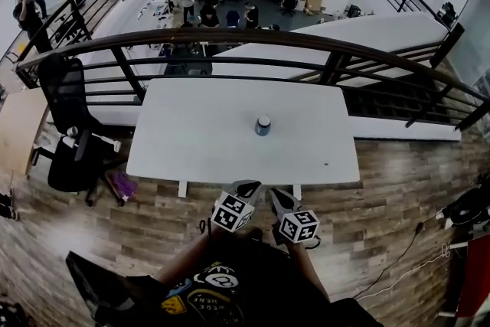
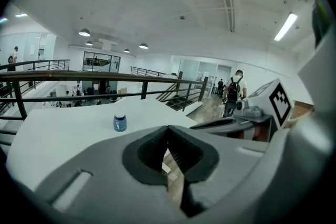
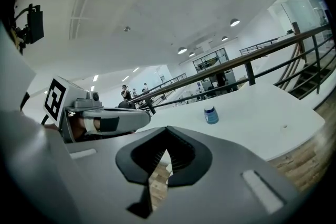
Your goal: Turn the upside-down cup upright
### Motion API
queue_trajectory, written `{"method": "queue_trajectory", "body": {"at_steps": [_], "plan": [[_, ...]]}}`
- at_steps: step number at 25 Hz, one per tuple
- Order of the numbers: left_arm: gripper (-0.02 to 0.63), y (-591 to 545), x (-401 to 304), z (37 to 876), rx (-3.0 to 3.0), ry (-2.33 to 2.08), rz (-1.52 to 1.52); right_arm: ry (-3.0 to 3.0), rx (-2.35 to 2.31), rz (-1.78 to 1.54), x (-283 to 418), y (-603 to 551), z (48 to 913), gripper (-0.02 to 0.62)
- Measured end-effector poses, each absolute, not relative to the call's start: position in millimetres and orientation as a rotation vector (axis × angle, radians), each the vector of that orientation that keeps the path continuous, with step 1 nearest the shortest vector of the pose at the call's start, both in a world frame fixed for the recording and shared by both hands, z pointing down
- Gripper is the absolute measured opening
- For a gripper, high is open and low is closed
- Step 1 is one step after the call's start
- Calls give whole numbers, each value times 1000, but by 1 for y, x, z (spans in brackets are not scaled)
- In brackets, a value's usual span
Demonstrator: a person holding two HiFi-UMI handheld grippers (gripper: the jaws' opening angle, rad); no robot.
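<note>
Left gripper hangs just short of the white table's near edge, its 2 jaws pressed together on nothing. A small blue cup stands near the table's middle, at 12 o'clock from both grippers and well apart from them. Right gripper, beside the left, likewise has its jaws together and empty.

Even, bright indoor light from round ceiling lamps and a long tube light — soft shadows, mild glare on the white rectangular tabletop, strong fisheye bending and dark corners.
</note>
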State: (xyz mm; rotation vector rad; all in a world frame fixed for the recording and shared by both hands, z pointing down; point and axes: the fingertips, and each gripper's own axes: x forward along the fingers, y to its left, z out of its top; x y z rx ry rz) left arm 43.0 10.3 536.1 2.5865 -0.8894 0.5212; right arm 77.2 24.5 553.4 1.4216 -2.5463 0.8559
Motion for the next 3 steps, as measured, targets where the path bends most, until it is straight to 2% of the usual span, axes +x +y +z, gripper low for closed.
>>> {"method": "queue_trajectory", "body": {"at_steps": [3], "plan": [[5,19,43,542,2588,-858,548,-2560,1383,838,65,29,552,-2]]}}
